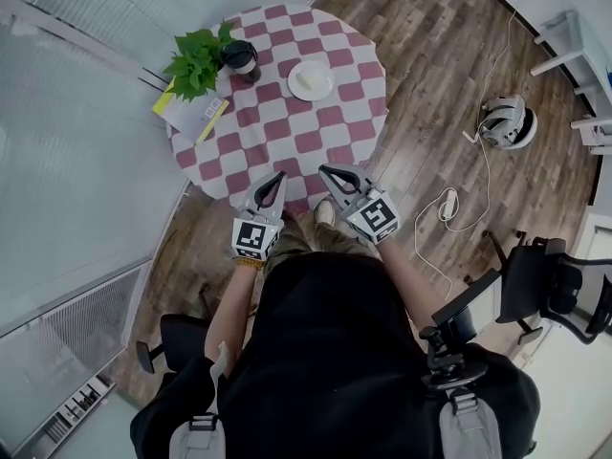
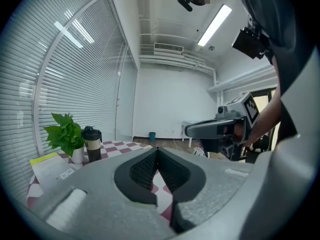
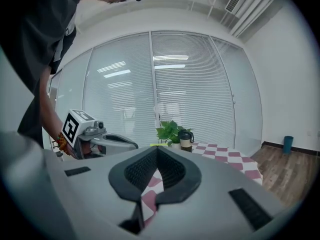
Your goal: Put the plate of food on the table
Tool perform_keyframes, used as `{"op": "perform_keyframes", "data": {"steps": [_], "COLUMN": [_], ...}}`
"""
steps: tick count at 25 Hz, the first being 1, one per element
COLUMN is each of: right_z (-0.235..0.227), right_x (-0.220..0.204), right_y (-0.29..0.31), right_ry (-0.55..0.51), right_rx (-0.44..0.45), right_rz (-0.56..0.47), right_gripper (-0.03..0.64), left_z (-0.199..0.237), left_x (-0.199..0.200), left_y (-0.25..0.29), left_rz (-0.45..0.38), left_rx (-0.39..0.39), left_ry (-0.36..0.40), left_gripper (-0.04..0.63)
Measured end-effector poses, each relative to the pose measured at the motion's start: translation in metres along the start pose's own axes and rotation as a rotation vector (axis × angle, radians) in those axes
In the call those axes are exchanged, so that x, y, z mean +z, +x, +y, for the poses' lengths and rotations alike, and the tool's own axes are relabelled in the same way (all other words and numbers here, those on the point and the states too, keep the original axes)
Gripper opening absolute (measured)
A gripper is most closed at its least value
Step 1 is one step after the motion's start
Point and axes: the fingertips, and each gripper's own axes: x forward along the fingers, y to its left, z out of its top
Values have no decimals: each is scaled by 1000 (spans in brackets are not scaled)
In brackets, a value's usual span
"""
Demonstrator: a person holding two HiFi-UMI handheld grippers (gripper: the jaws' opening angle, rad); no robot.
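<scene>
- Your left tool has its jaws closed tip to tip, with nothing between the ribbed pads.
- Your right tool is the same: jaws together and empty.
- You hold both tools side by side, near each other but apart, over the near edge of the round table. Both point toward the far side.
- The plate of food sits flat on the red-and-white checked cloth, on the far half of the table and well apart from both tools. The plate is white with something pale on it; what the food is can't be told.
- A dark-lidded tumbler stands upright just left of the plate, not touching it.
- A potted plant stands beside the tumbler at the far-left rim. A yellow booklet lies by the plant, overhanging the edge.
- A white headset lies on the wooden floor to the right.
</scene>
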Motion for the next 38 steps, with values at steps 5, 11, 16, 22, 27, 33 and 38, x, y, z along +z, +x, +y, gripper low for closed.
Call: {"op": "perform_keyframes", "data": {"steps": [5,11,16,22,27,33,38], "right_z": [2,3,7,8,-2,-9,-11], "right_x": [-4,-10,-11,-16,-18,-21,-25], "right_y": [3,4,6,12,9,11,17], "right_ry": [10,7,9,6,13,36,51], "right_rx": [13,23,42,60,34,29,34], "right_rz": [9,33,42,56,64,67,83], "right_gripper": [9,9,9,9,9,9,9], "left_z": [5,7,8,13,13,13,20], "left_x": [-15,-21,-25,-28,-27,-25,-24], "left_y": [1,1,1,4,11,18,19], "left_rz": [38,60,71,84,87,94,106], "left_rx": [16,18,16,19,11,5,11], "left_ry": [-18,-33,-43,-47,-47,-46,-51], "left_gripper": [6,6,5,5,5,5,6]}}
